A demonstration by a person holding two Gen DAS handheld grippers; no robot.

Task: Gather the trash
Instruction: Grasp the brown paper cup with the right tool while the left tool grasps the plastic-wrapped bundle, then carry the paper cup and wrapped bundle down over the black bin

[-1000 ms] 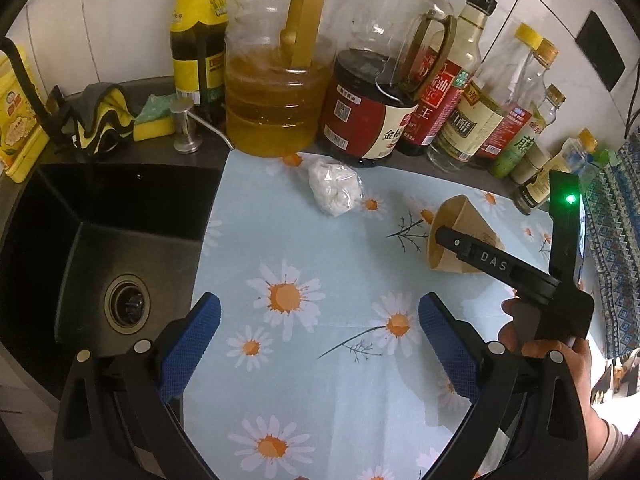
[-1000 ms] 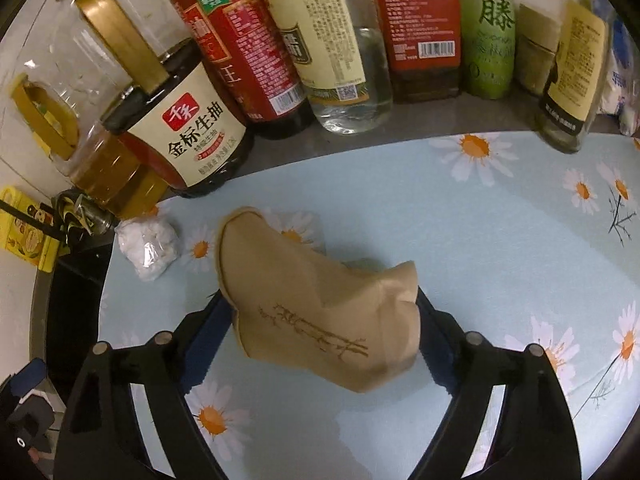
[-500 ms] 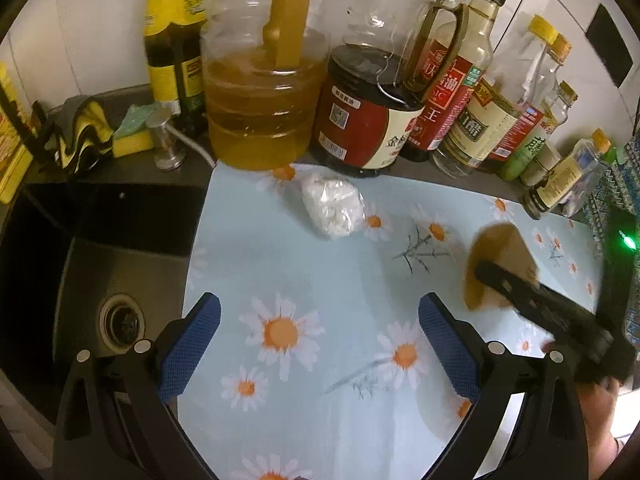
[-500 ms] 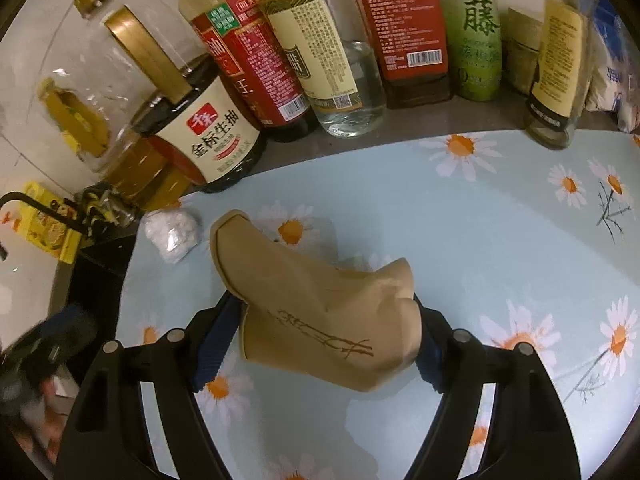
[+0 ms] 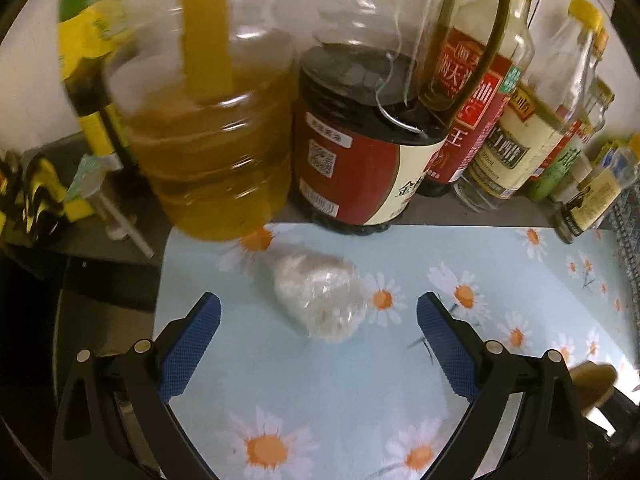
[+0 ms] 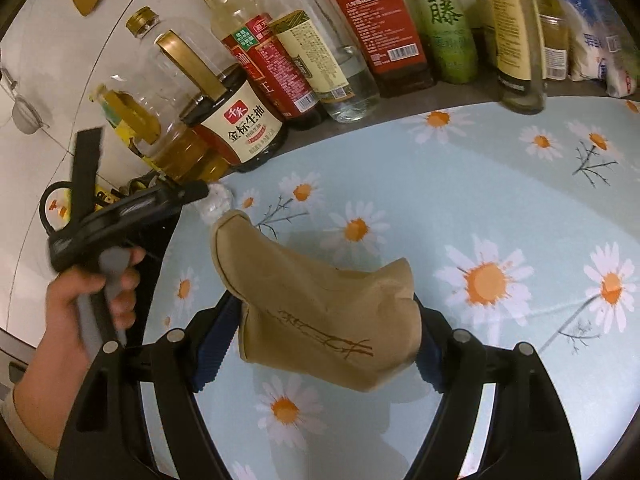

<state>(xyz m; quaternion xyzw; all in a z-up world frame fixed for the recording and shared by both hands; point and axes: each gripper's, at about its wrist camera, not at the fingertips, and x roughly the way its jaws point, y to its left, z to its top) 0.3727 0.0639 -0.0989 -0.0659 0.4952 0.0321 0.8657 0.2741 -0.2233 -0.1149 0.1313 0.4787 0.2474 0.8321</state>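
A crumpled ball of clear plastic wrap lies on the daisy-print cloth, just ahead of and between the blue pads of my open left gripper. My right gripper is shut on a crushed brown paper cup and holds it above the cloth. In the right wrist view the left gripper's body and the hand holding it are at the left, with the plastic ball half hidden at its tip.
A row of bottles stands along the back wall: an oil jug, a dark soy sauce jug and several sauce and vinegar bottles. A dark sink drops off left of the cloth.
My left gripper has moved forward toward the bottles, so the plastic ball now lies between its pads. My right gripper has drawn back and lifted with the cup.
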